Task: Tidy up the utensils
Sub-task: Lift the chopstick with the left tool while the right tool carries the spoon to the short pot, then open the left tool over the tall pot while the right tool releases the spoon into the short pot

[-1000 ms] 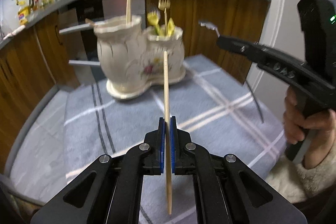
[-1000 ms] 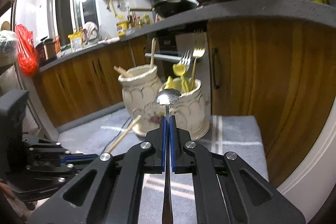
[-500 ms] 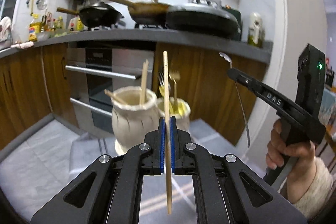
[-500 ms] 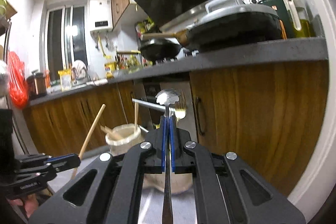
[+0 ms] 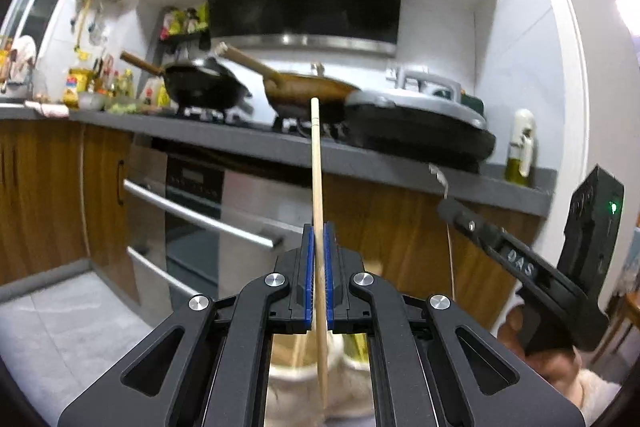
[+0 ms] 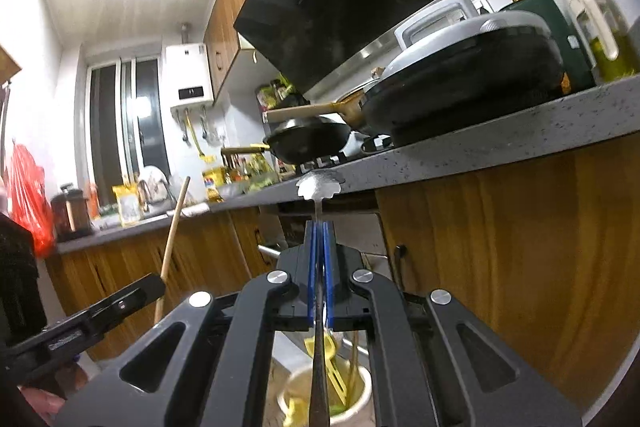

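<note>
While the holder filled both views a second ago, it now sits low, glimpsed through the gaps in each gripper's frame; counter, pans and hood take up the rest. Both grippers have come up and tipped level, each carrying its piece above the pots. Judgement: lift done, lowering into the pots is next.

Left gripper (image 5: 318, 259): jaws together, clamped on a chopstick (image 5: 316, 163), upright, its lower end hanging over the pale pot (image 5: 296, 367) where other sticks stand.

Right gripper (image 6: 319, 259): jaws together, clamped on a spoon (image 6: 320, 185) by its stem, scalloped end up, the rest hanging down over the pot (image 6: 360, 391) with yellow pieces in it. Whether the tip is already inside the rim I cannot tell.

Neither piece touches a pot as far as shows. Blur on the pots limits detail.
</note>
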`<act>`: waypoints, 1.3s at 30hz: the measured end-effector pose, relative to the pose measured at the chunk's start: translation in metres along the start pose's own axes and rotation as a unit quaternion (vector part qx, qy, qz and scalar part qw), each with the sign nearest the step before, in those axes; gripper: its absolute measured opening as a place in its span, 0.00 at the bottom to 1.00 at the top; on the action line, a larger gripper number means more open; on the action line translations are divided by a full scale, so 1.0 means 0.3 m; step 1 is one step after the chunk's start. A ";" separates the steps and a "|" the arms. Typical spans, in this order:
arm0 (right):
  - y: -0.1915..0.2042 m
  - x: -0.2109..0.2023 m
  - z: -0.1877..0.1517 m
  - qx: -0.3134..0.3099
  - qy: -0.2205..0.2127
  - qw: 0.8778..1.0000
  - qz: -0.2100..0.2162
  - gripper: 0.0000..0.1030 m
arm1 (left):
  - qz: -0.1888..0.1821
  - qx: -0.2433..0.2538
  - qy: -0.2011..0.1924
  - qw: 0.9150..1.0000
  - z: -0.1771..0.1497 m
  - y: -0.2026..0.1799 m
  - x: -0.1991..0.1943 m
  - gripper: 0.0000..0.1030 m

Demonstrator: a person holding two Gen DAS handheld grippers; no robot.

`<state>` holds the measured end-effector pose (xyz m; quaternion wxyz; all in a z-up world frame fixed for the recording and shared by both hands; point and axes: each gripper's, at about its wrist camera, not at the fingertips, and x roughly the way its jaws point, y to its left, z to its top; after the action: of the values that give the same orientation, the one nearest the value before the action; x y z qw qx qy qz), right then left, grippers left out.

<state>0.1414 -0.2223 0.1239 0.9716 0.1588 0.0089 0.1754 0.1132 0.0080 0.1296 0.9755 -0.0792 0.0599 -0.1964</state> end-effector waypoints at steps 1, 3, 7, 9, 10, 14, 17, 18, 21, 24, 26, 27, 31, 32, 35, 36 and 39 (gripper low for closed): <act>-0.006 0.019 -0.004 0.003 0.004 1.000 0.003 0.03 | 0.003 -0.003 -0.005 1.000 -0.003 0.004 0.008 0.05; -0.013 0.060 -0.015 0.005 0.008 1.000 0.004 0.03 | 0.011 -0.008 -0.012 1.000 -0.006 0.019 0.047 0.05; -0.014 0.108 -0.039 0.000 0.010 1.000 0.002 0.03 | 0.034 0.002 -0.017 0.999 -0.037 0.027 0.095 0.05; -0.006 0.119 -0.055 -0.013 0.008 1.000 -0.003 0.03 | 0.038 0.010 -0.012 0.999 -0.056 0.029 0.116 0.05; -0.002 0.123 -0.067 -0.022 0.006 1.000 -0.008 0.03 | 0.039 0.012 -0.011 0.999 -0.061 0.033 0.119 0.05; 0.001 0.141 -0.104 -0.034 0.024 0.999 -0.016 0.03 | 0.035 0.016 0.000 0.999 -0.093 0.046 0.122 0.05; -0.004 0.156 -0.116 -0.038 0.049 0.998 -0.028 0.03 | 0.030 0.016 0.009 0.999 -0.109 0.050 0.101 0.05; -0.004 0.154 -0.117 -0.037 0.055 0.997 -0.030 0.03 | 0.028 0.019 0.010 0.999 -0.114 0.048 0.088 0.05; 0.002 0.136 -0.119 -0.041 0.074 0.996 -0.040 0.03 | 0.024 0.026 0.015 0.999 -0.128 0.039 0.054 0.05; 0.009 0.102 -0.124 -0.047 0.089 0.994 -0.052 0.03 | 0.019 0.027 0.020 0.999 -0.146 0.038 0.017 0.05; 0.011 0.071 -0.139 -0.049 0.099 0.993 -0.053 0.03 | 0.011 0.016 0.032 0.999 -0.159 0.046 0.007 0.05; 0.010 0.057 -0.149 -0.049 0.102 0.992 -0.053 0.03 | 0.009 0.014 0.039 0.999 -0.165 0.047 0.005 0.05; -0.008 0.007 -0.184 -0.036 0.107 0.993 -0.046 0.03 | 0.004 0.016 0.054 0.998 -0.191 0.043 -0.007 0.05; -0.010 -0.005 -0.191 -0.034 0.106 0.993 -0.045 0.03 | 0.004 0.017 0.056 0.998 -0.196 0.041 -0.010 0.05; 0.000 -0.017 -0.203 -0.044 0.105 0.993 -0.040 0.03 | 0.001 0.016 0.067 0.998 -0.208 0.041 -0.007 0.05; 0.003 -0.014 -0.208 -0.048 0.110 0.992 -0.041 0.03 | 0.001 0.015 0.069 0.998 -0.211 0.042 -0.006 0.05; 0.002 0.007 -0.229 -0.048 0.135 0.989 -0.043 0.03 | 0.001 0.012 0.076 0.997 -0.217 0.049 0.000 0.05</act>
<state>0.1381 -0.2002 0.0589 0.9746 0.0865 0.1380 0.1537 0.1091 0.0128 0.0632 0.9692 -0.0524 0.1312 -0.2018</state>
